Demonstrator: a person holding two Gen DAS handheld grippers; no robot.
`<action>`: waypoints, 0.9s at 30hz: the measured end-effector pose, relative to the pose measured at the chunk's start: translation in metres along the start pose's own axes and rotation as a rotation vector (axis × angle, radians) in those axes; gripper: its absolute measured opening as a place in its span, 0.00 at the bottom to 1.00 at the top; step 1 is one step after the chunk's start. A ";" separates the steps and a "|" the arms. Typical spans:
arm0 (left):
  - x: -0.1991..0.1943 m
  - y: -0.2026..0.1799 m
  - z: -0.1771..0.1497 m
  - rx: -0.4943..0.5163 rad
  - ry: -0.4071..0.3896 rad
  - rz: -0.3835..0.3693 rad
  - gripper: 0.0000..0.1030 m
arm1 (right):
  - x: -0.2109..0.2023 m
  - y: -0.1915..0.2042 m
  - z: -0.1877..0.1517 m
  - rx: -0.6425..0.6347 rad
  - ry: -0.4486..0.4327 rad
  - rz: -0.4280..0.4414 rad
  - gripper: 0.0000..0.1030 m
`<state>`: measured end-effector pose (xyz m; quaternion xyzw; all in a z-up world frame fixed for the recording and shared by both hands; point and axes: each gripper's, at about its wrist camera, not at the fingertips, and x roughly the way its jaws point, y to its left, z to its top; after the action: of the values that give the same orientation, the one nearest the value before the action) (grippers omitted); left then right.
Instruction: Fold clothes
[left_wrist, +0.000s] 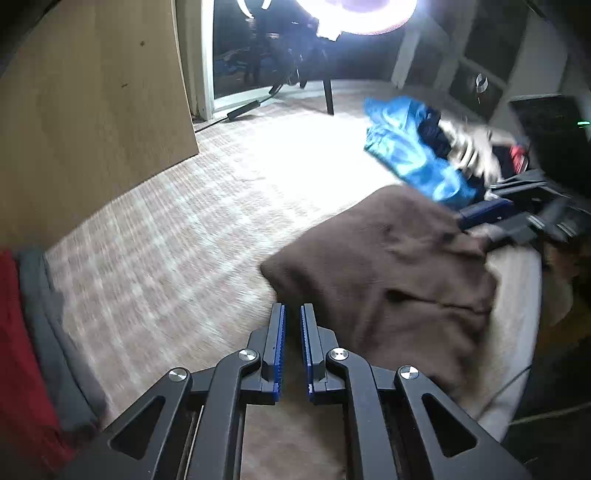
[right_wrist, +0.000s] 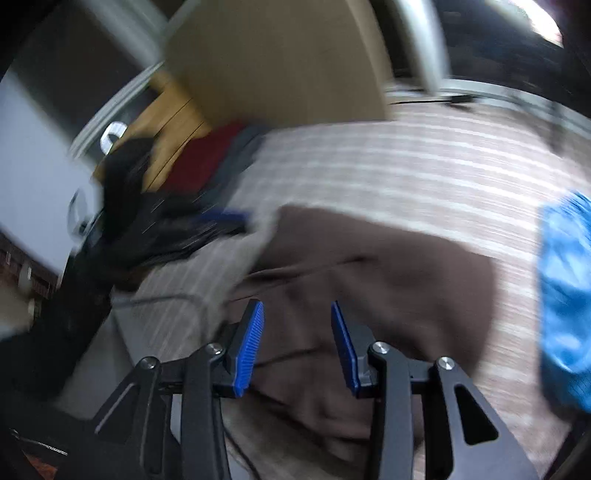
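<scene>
Left wrist view. Free room: striped bed cover (left_wrist: 192, 221), centre and left of frame. Obstacles: brown garment (left_wrist: 388, 266) lower right; blue garment (left_wrist: 410, 155) with mixed clothes pile (left_wrist: 476, 147) upper right; wooden panel (left_wrist: 92, 110) upper left; red and grey folded clothes (left_wrist: 33, 350) lower left edge.

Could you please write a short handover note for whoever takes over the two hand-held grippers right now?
Left hand-held gripper: jaws nearly closed, holding nothing, at the near edge of the brown garment.
Right hand-held gripper: open, empty, hovering over the same garment.
The brown garment lies roughly folded on the striped bedcover. A blue garment tops the unfolded pile behind it; red and grey clothes lie at the left.
Left: tidy or move the brown one, then fold the pile.
</scene>
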<state>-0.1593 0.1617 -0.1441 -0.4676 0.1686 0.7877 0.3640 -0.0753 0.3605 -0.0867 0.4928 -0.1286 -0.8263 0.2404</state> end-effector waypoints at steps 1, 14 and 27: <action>0.007 0.004 0.000 0.020 0.016 0.014 0.14 | 0.012 0.012 -0.001 -0.021 0.025 0.019 0.40; 0.051 0.031 0.023 0.056 0.023 -0.158 0.25 | 0.089 0.062 -0.025 -0.292 0.214 -0.104 0.33; 0.008 0.039 0.026 -0.007 -0.041 -0.083 0.23 | -0.010 -0.013 -0.013 -0.026 0.025 -0.037 0.37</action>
<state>-0.2067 0.1546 -0.1410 -0.4594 0.1387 0.7817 0.3983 -0.0637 0.3769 -0.0911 0.5022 -0.1057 -0.8259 0.2333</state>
